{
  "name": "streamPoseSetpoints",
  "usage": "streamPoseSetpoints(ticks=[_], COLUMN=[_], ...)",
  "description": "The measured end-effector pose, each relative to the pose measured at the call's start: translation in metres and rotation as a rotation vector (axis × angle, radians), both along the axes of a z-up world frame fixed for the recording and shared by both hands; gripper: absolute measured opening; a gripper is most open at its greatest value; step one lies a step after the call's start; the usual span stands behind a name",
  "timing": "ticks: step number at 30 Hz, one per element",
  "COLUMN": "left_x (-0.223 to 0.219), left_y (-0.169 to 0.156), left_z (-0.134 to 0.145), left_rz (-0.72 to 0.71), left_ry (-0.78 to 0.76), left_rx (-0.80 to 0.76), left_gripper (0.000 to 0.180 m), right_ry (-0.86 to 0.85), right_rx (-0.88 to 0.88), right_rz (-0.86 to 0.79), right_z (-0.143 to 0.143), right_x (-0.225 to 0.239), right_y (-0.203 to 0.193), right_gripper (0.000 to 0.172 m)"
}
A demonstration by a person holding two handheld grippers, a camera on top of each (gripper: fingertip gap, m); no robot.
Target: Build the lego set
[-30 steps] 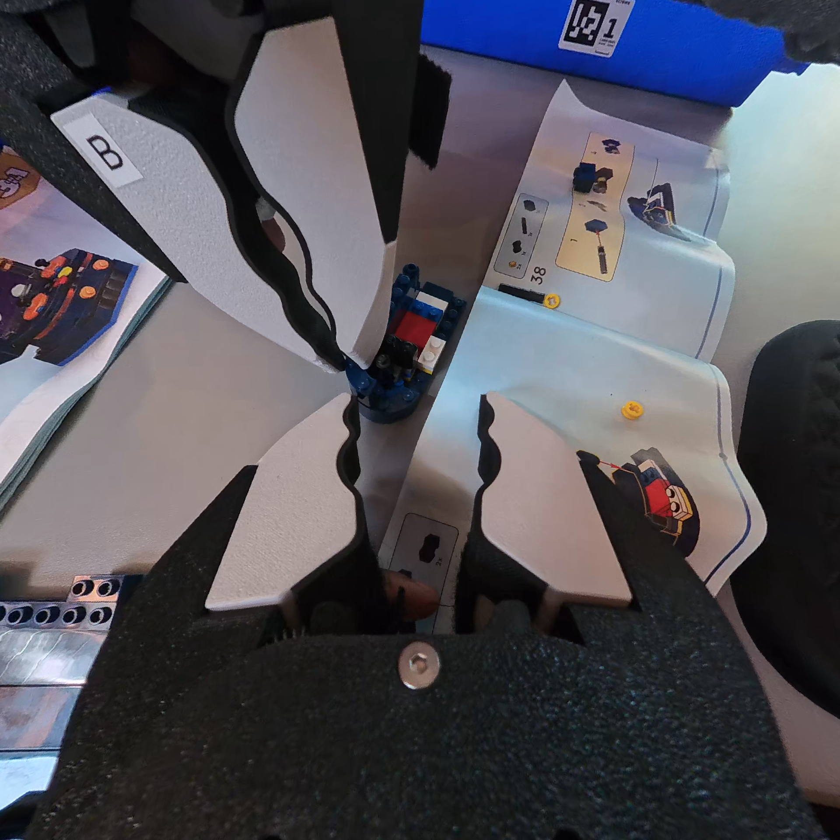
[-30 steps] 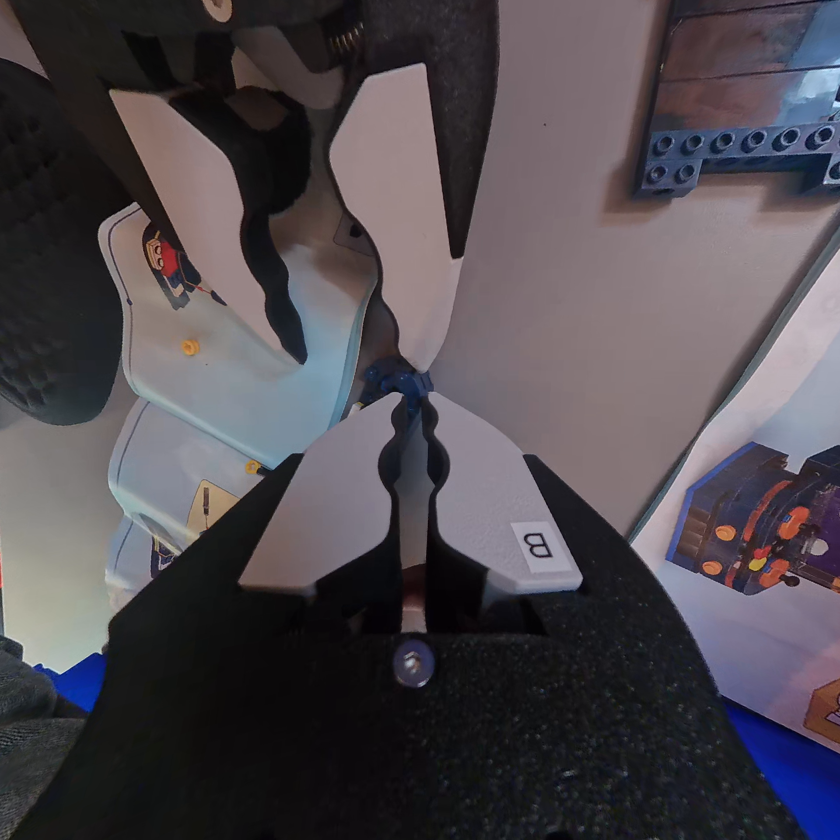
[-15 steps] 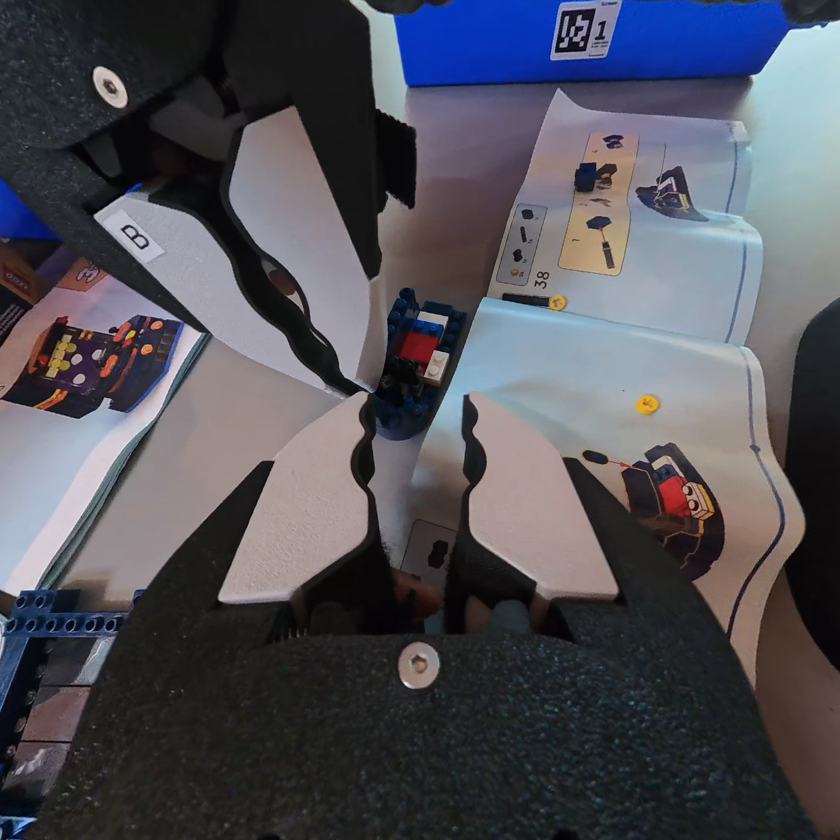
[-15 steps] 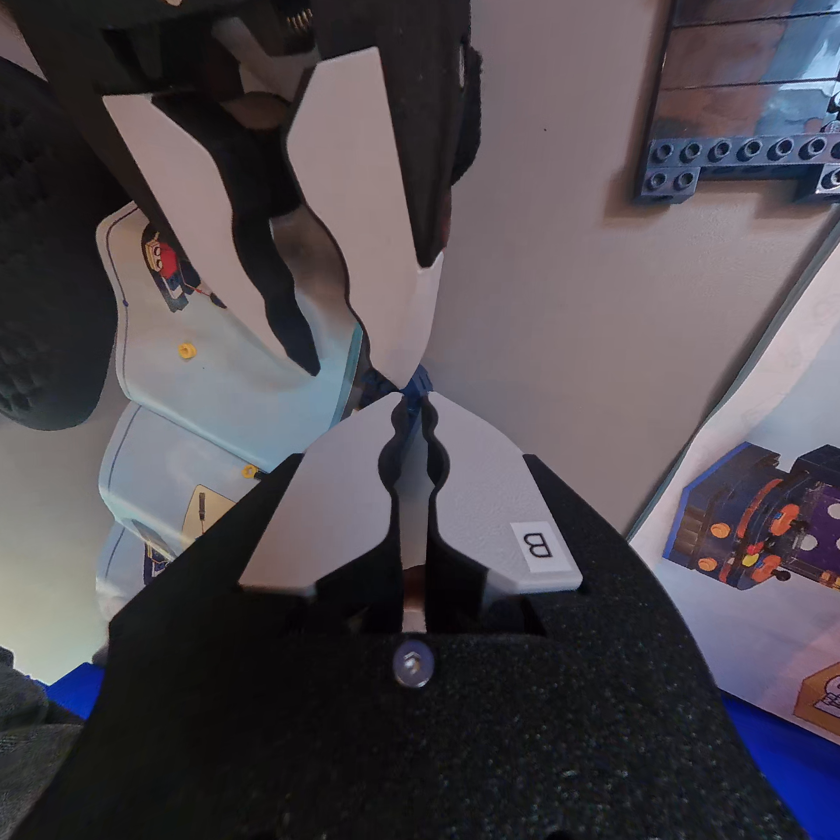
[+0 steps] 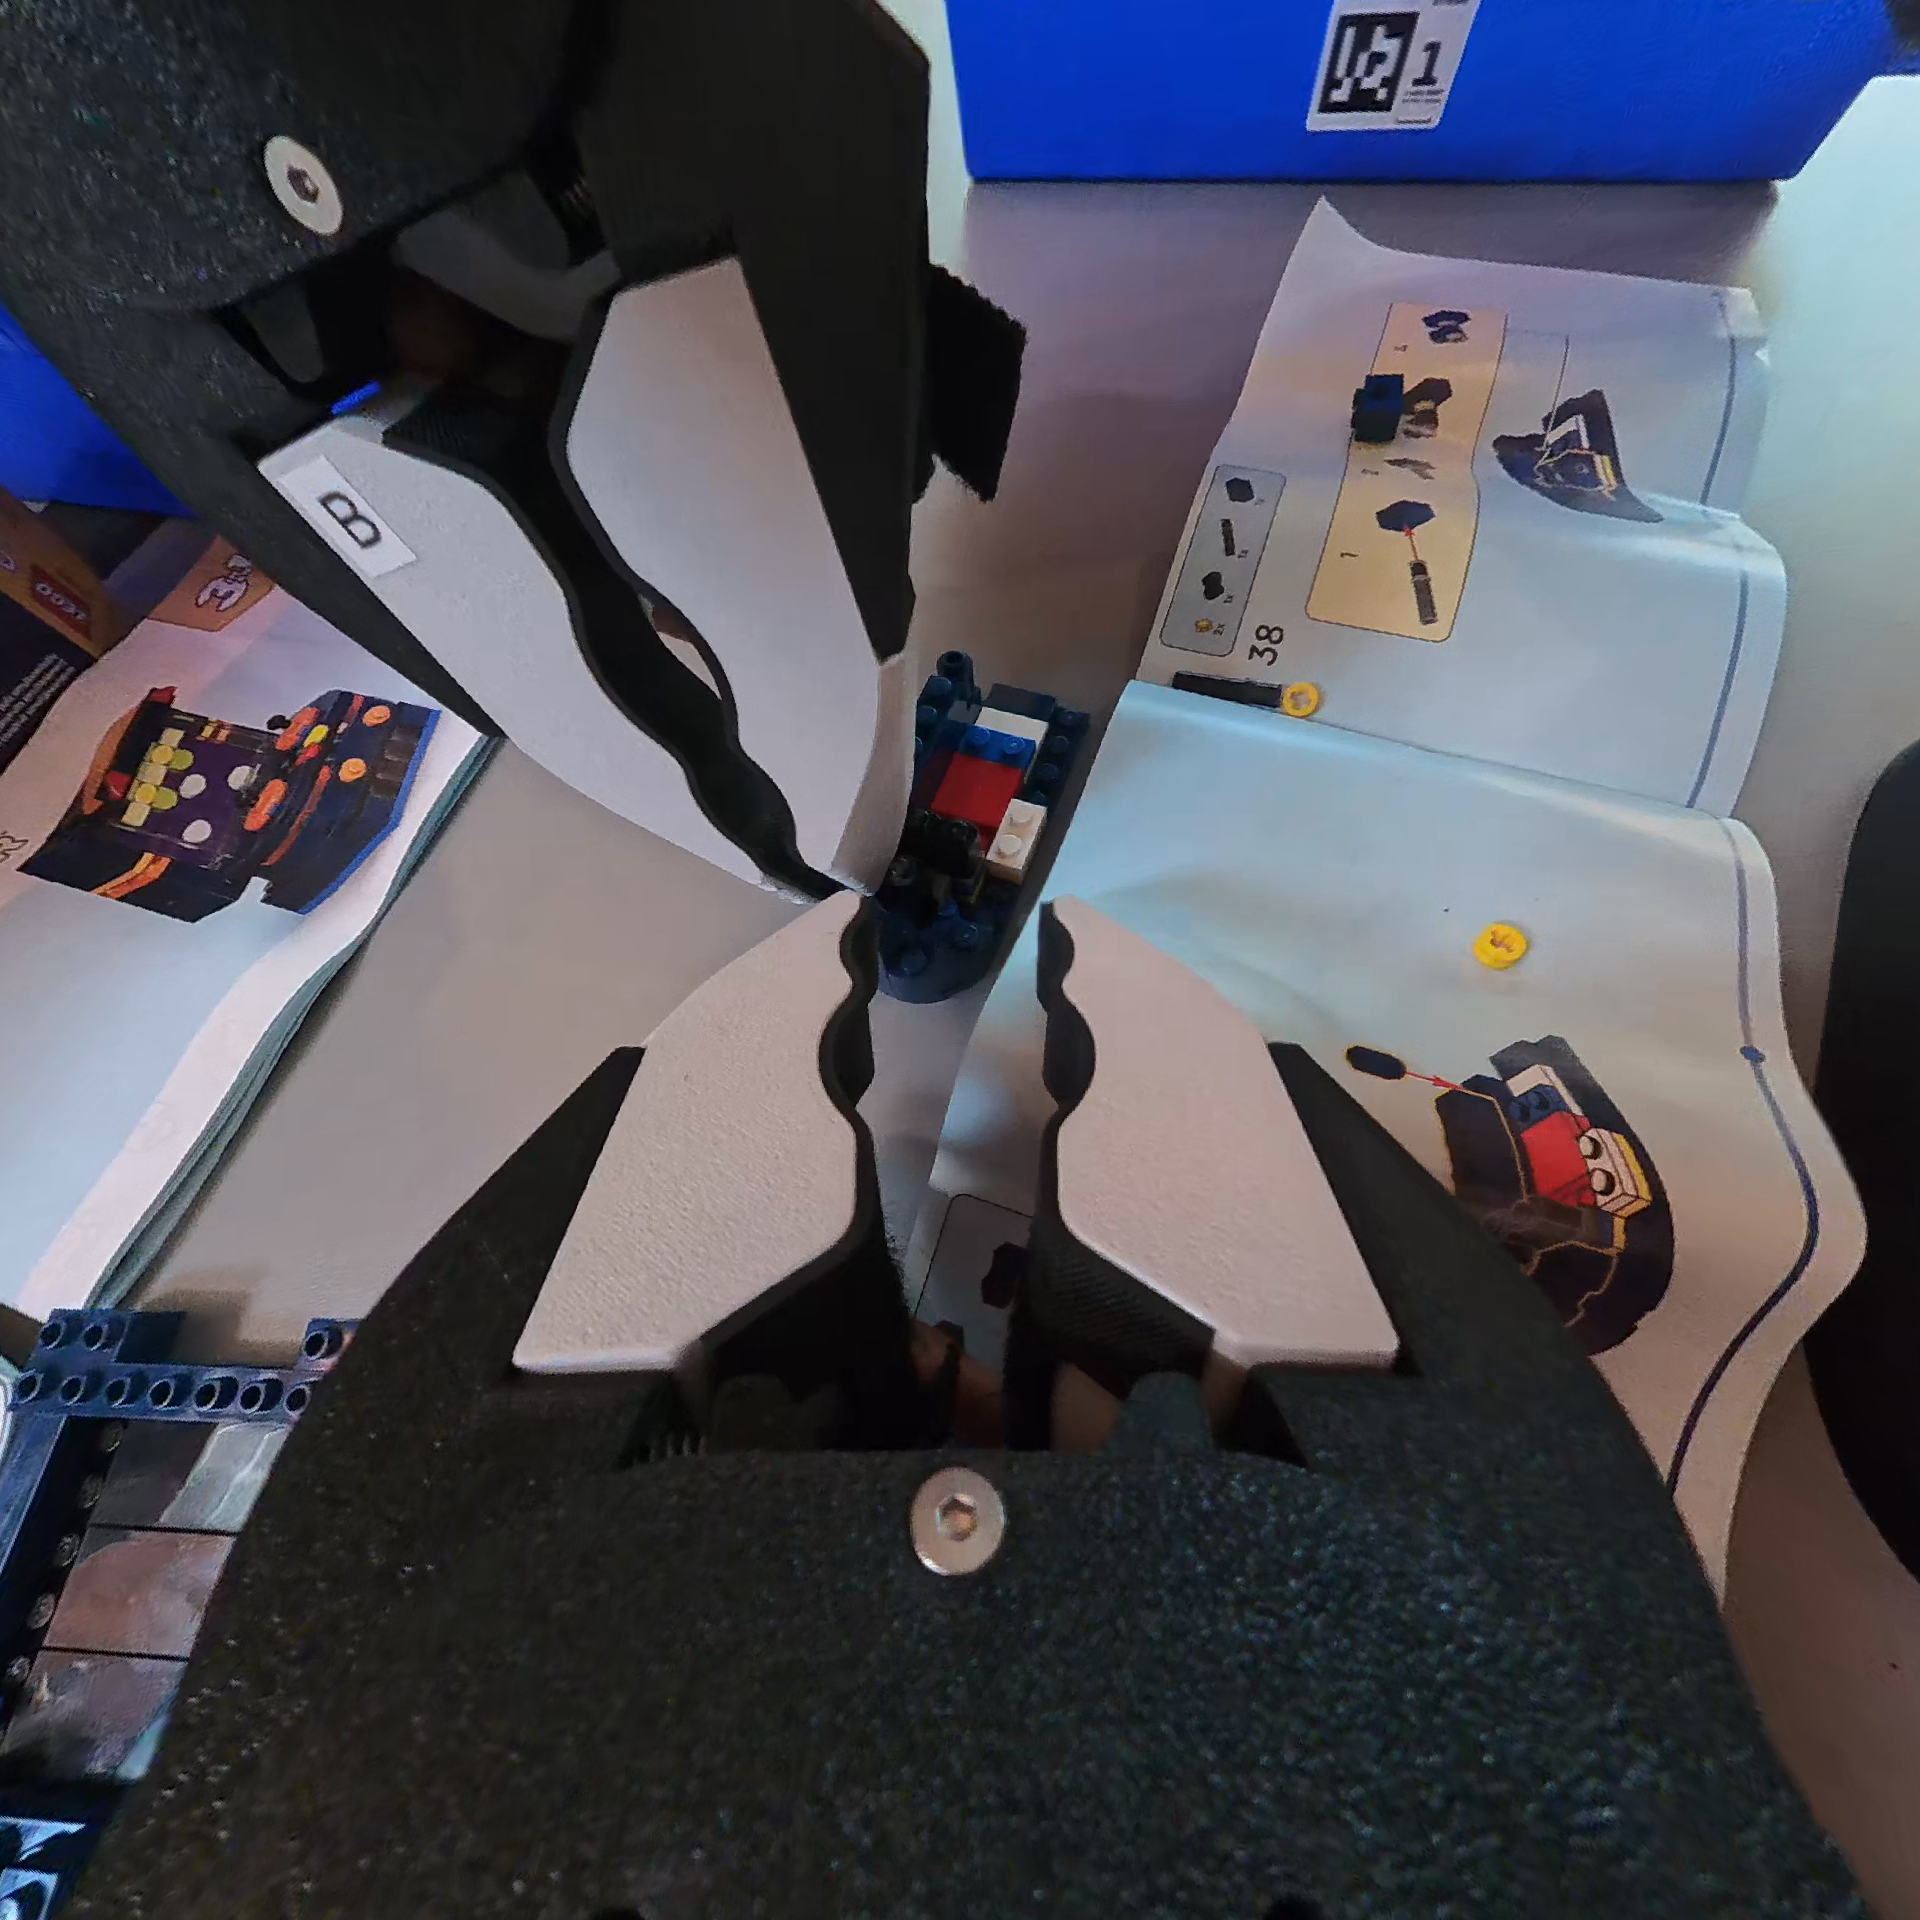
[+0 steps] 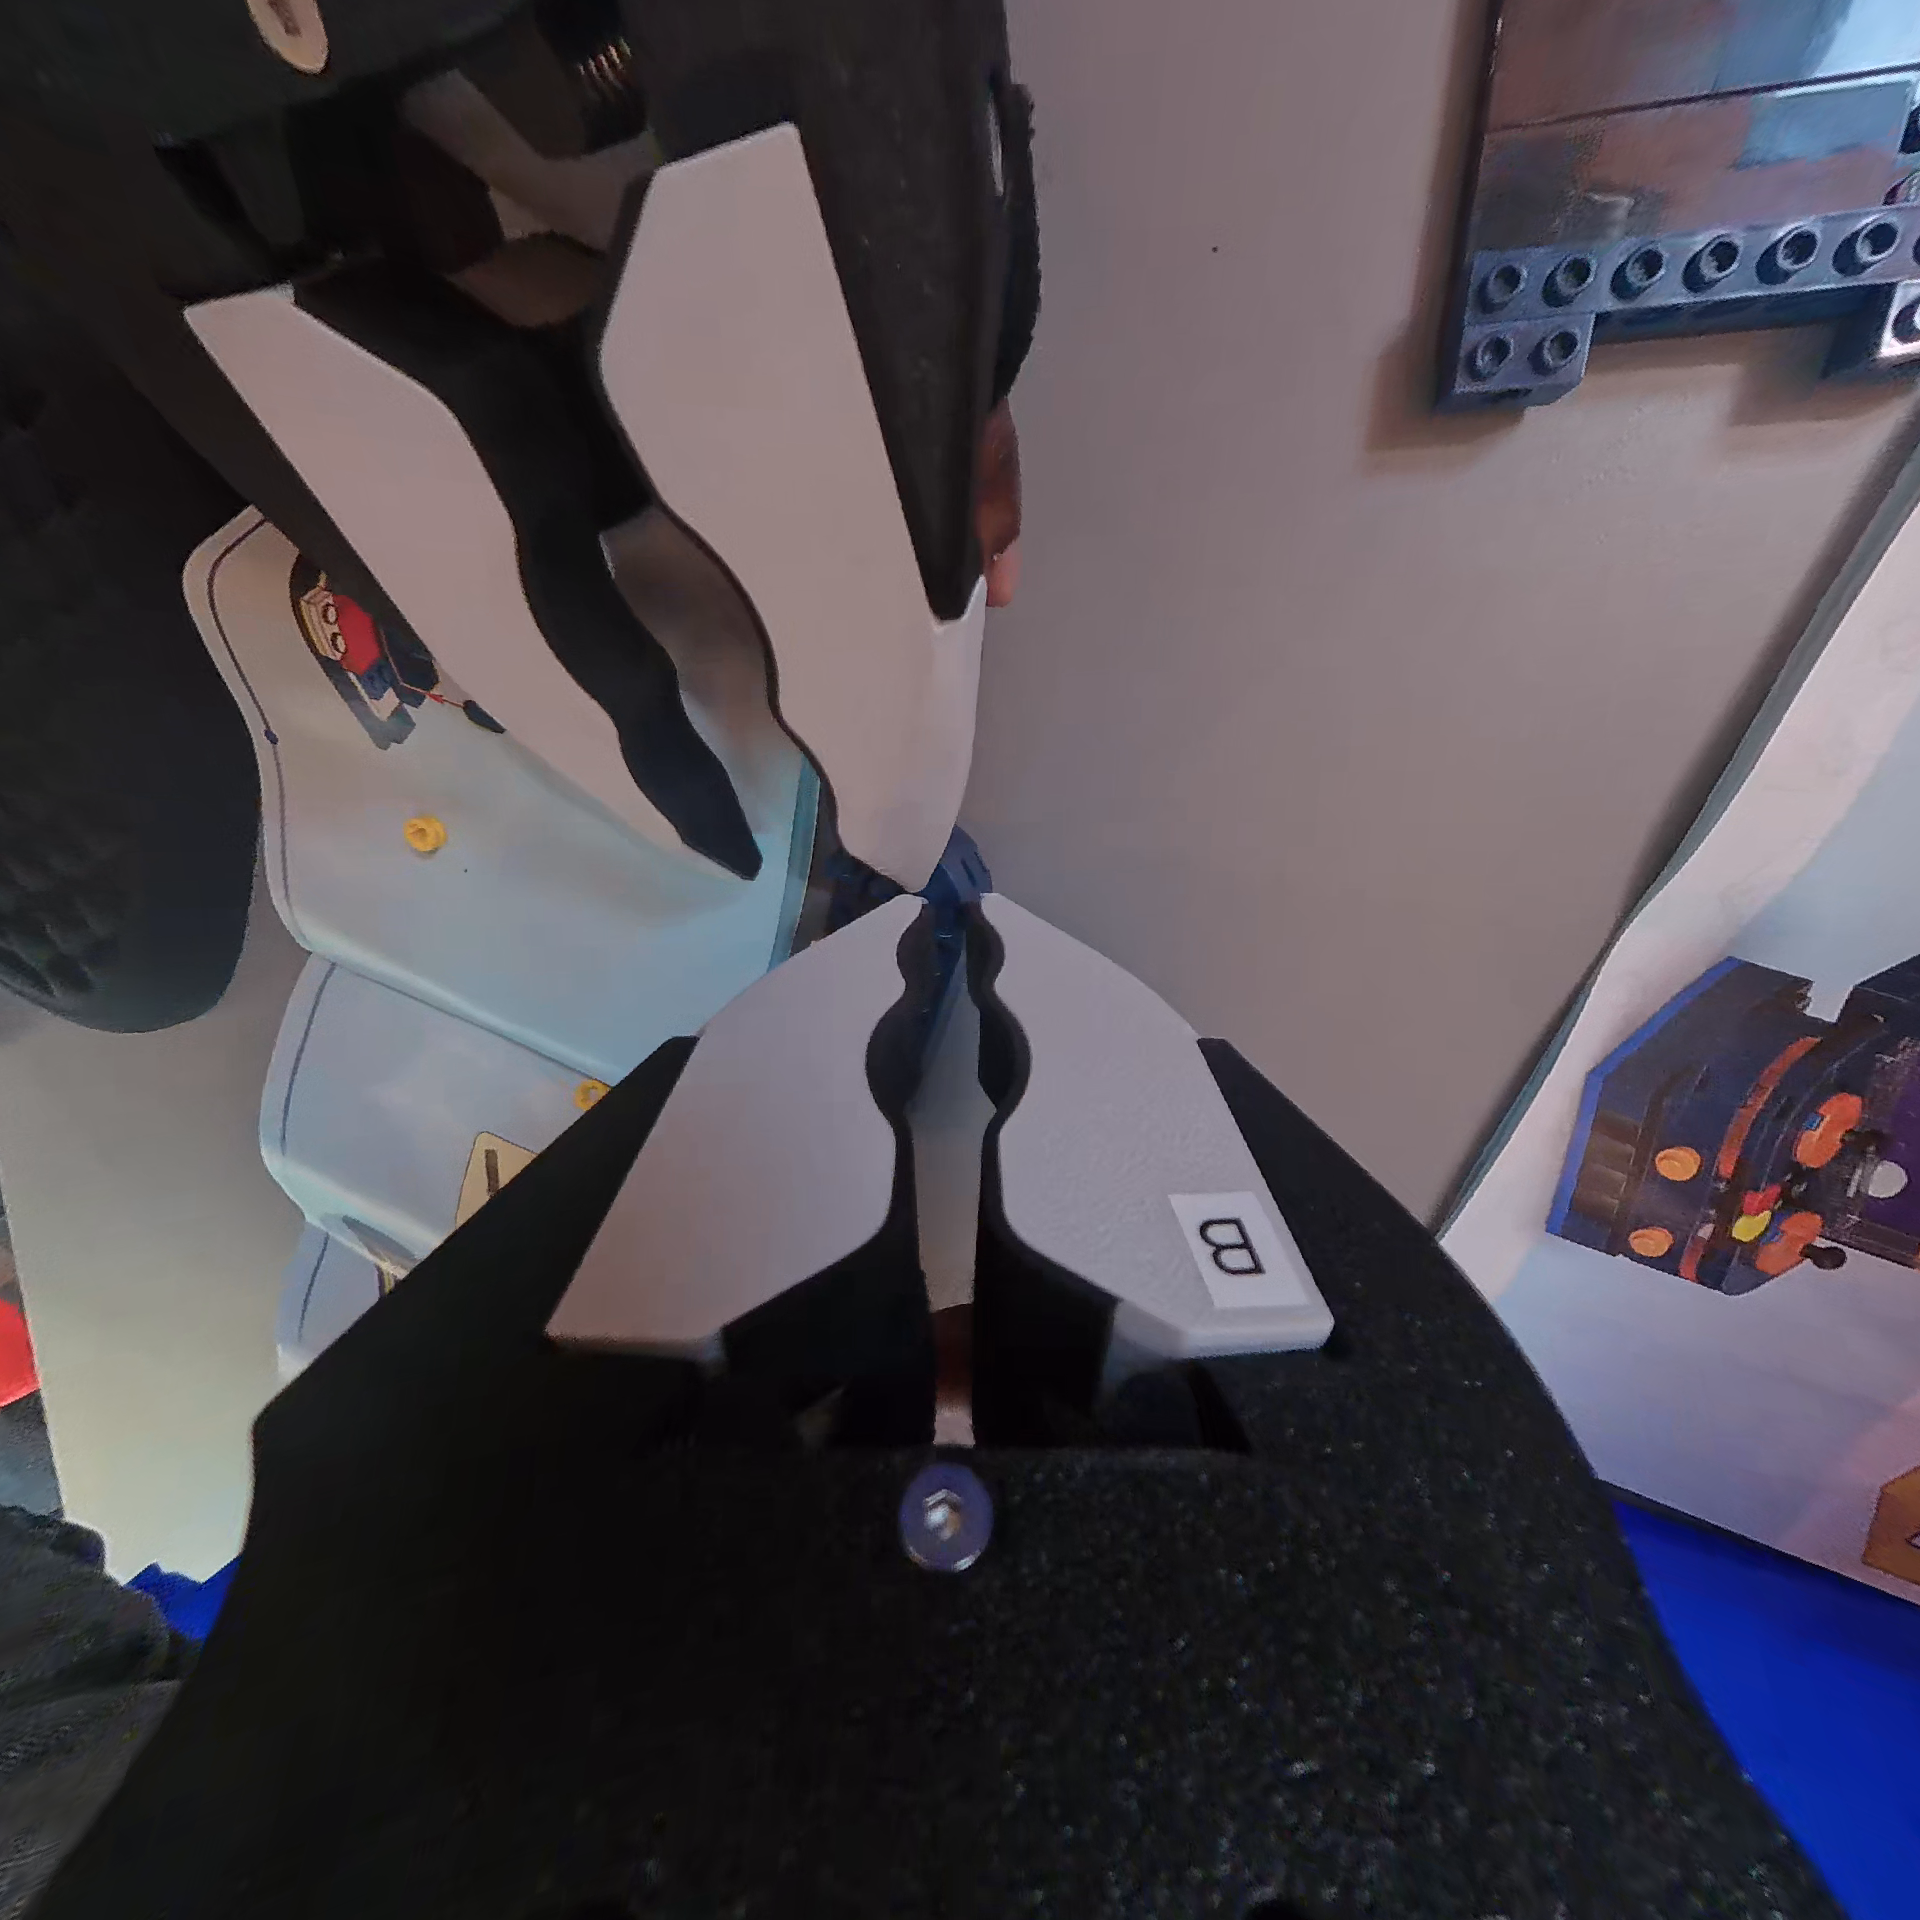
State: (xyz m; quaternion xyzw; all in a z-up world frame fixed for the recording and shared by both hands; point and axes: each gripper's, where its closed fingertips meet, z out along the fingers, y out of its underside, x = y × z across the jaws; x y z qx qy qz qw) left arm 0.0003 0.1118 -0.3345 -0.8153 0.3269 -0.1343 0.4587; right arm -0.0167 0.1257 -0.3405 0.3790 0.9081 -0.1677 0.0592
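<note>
I have the right gripper (image 6: 940, 902) clenched on the edge of a small dark blue brick boat (image 5: 971, 821), its two pads pressed on a blue piece at the boat's near rim. The boat carries red, white, blue and black bricks on its deck and sits on the grey tabletop (image 5: 520, 987), hard against the left edge of the open instruction booklet (image 5: 1351, 862).

My left gripper (image 5: 951, 914) is released: its fingers stand apart with nothing between them, the left fingertip (image 5: 847, 920) just touching the boat's rounded end and meeting the right gripper's tip there, the other fingertip over the booklet's edge.

On the booklet's pale blue page lies a loose yellow round stud (image 5: 1500, 945), to the right of the boat; a second yellow stud (image 5: 1299, 698) lies beside a thin black bar (image 5: 1221, 686) on the page beyond.

Left of the boat a second booklet (image 5: 208, 831) lies flat, showing a dark blue and purple model with orange dots. Nearer me on that side is a dark blue brick frame (image 5: 135, 1382) with glossy panels. A blue box (image 5: 1143, 94) with a square-code sticker stands at the far end beyond the boat, and a black padded shape (image 5: 1870, 1143) fills the right edge.
</note>
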Motion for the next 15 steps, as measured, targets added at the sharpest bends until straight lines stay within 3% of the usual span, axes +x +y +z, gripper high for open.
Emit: streamPoseSetpoints(ticks=[15], left_x=[-0.002], left_y=[0.0015], left_z=[-0.0009], left_rz=[0.03], left_ry=[-0.007], left_rx=[-0.004], left_gripper=[0.025], right_ry=[-0.203], right_rx=[-0.077], right_rz=[-0.058], right_z=[-0.0017], right_x=[0.0018], right_y=[-0.0011], right_gripper=[0.006])
